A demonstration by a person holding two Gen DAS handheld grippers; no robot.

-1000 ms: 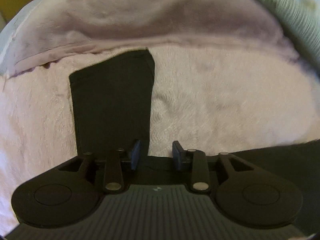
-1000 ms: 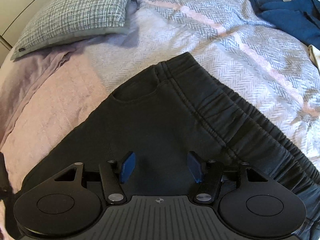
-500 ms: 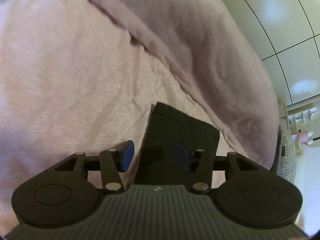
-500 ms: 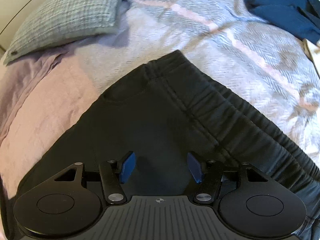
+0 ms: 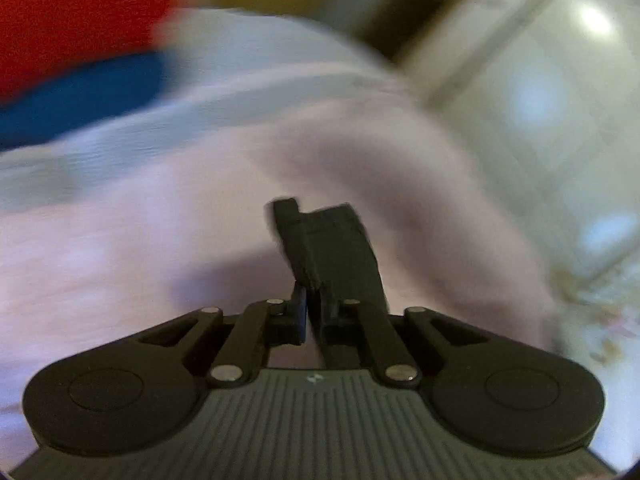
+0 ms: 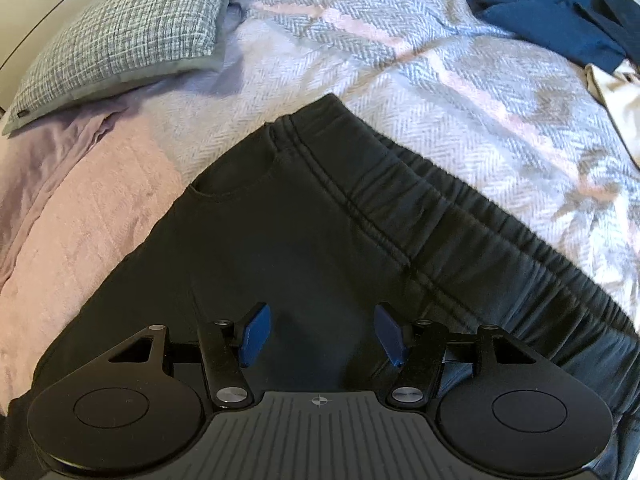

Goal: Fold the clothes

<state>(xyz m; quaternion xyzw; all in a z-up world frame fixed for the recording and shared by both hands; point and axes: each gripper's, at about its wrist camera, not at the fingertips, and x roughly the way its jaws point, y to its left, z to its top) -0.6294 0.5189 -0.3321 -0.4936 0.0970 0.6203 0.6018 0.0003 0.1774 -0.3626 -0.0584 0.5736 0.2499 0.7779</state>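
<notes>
Bed (image 6: 460, 92): pink and grey herringbone covers take up most of both views; a checked pillow (image 6: 120, 28) lies at the far left corner, and a heap of blue clothes (image 6: 560, 20) waits at the far right, well apart from your work.
Trousers (image 6: 320, 240): the dark pair lies flat across the bed under your right hand, elastic waistband (image 6: 480, 216) running away to the right, pocket seam towards the pillow.
Leg end (image 5: 332, 252): in the left wrist view a narrow dark strip of cloth stands up off the pink cover – probably the hem of one leg, though the blur makes that a fair guess only.
Left gripper (image 5: 312, 316): its jaws have just been closing, and they now pinch that dark strip between the pads.
Right gripper (image 6: 320, 336): jaws spread wide just above the seat of the trousers, gripping nothing.
Step in hand: you look to be carrying the leg end over towards the waistband – the first lengthwise fold.
Next move: lay the hem even with the waistband before you let go; keep the right gripper low to pin the cloth if it drags.
</notes>
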